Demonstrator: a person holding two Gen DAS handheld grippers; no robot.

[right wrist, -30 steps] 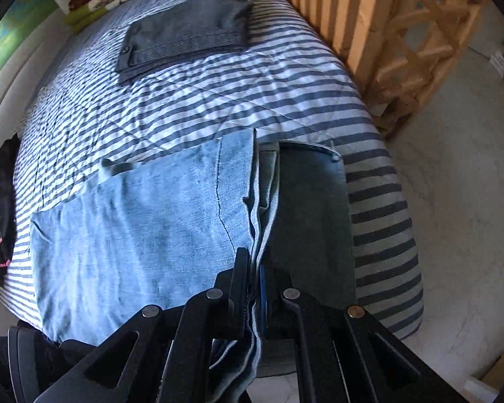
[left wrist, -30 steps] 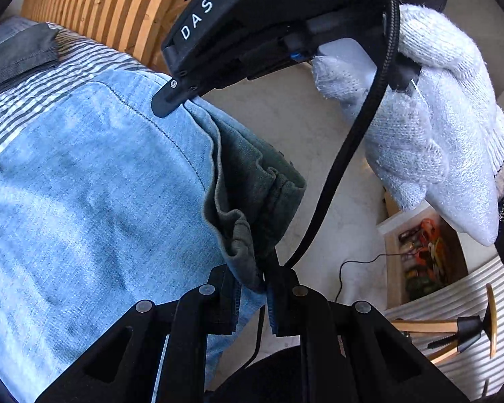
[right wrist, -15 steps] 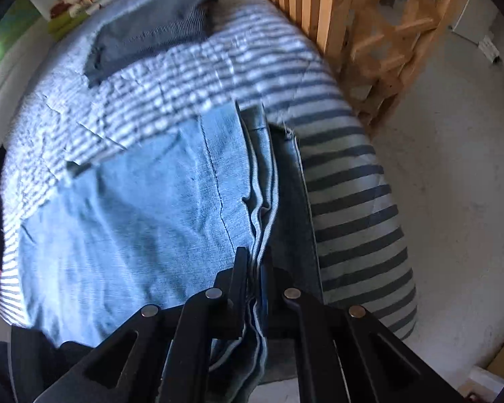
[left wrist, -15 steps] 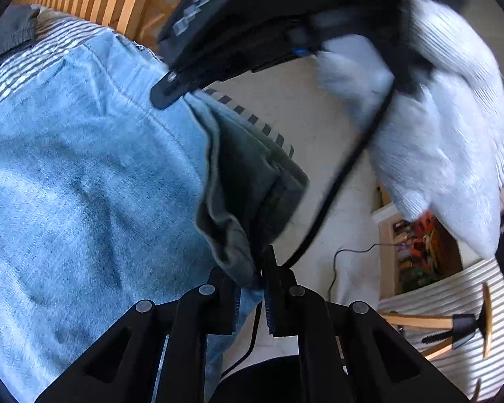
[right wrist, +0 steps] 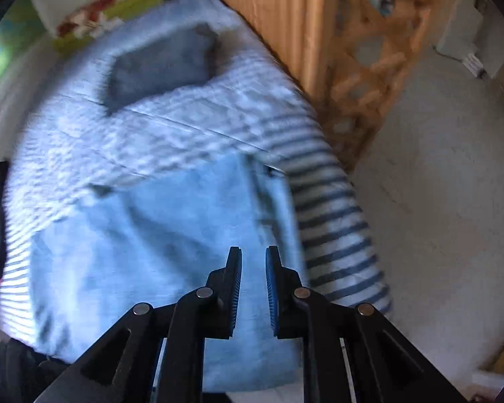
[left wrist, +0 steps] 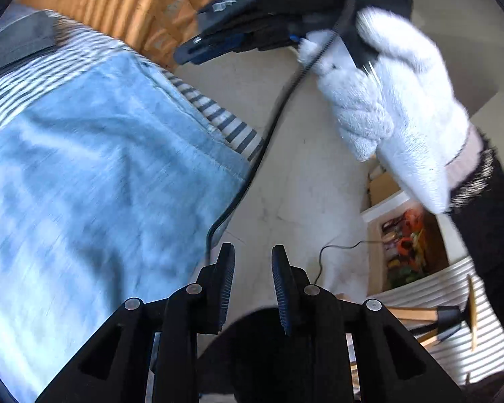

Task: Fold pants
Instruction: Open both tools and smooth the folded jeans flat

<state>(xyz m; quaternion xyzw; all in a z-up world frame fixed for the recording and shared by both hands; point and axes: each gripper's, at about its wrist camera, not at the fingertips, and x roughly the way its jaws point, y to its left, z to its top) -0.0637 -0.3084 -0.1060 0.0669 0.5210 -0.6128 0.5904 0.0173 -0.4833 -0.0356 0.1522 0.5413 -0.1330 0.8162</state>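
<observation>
Both claws are letting go. The left gripper [left wrist: 250,262] has its jaws opening, a narrow gap with nothing between them, only pale floor [left wrist: 295,181] behind. The light blue jeans [left wrist: 94,174] lie folded flat on the striped bedsheet [left wrist: 225,124], just left of that gripper, their edge near the mattress corner. The right gripper [right wrist: 253,265] is opening too, its jaws slightly apart and empty, hanging over the jeans [right wrist: 158,245] (the picture is blurred, so whether it is clear of the cloth is hard to tell). In the left wrist view a white-gloved hand [left wrist: 396,114] holds the right gripper's body. Farther up the bed lies a folded dark grey garment [right wrist: 161,67], beside a wooden slatted frame [right wrist: 279,10].
</observation>
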